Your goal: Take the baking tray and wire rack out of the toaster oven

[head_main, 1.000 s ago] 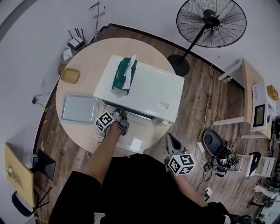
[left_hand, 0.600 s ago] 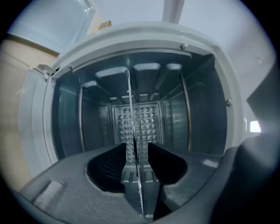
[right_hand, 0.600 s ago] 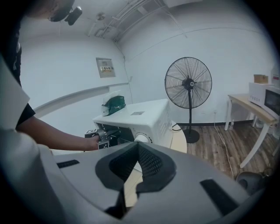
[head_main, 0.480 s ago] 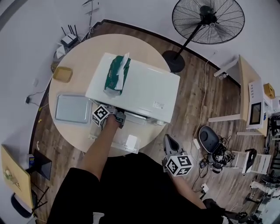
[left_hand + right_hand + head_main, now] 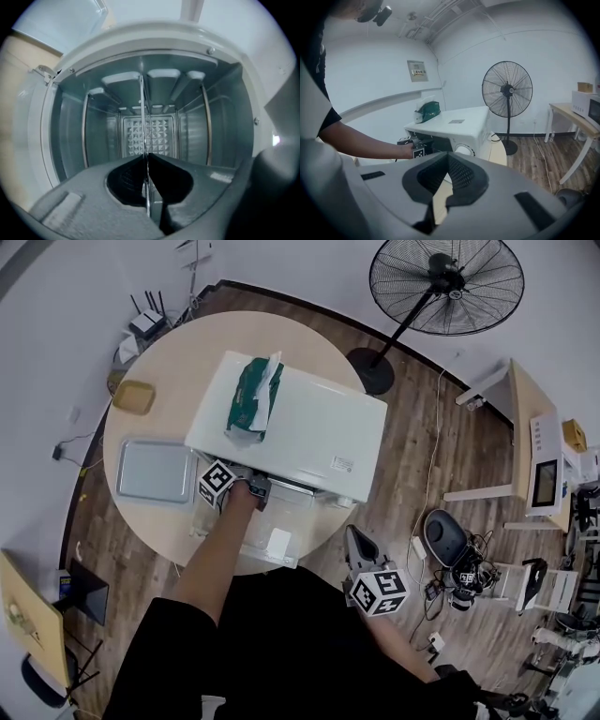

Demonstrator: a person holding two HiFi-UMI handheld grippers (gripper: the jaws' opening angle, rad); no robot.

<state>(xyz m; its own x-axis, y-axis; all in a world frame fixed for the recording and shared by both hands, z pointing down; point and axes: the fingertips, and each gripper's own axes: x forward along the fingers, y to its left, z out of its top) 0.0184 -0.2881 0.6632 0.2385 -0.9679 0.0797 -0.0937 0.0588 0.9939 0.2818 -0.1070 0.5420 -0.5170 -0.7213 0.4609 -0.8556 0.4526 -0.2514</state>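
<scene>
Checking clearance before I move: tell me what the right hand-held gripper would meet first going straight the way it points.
Probably the toaster oven, at its front by the round dial; nothing stands between in the right gripper view, though depth is unclear.

Left hand-held gripper (image 5: 146, 157) has just closed onto the wire rack (image 5: 141, 108).

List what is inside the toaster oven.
The wire rack, seen edge-on, nipped by the just-closed left gripper; heating rods; a dimpled back wall. Its body hides everything nearer the front.
</scene>
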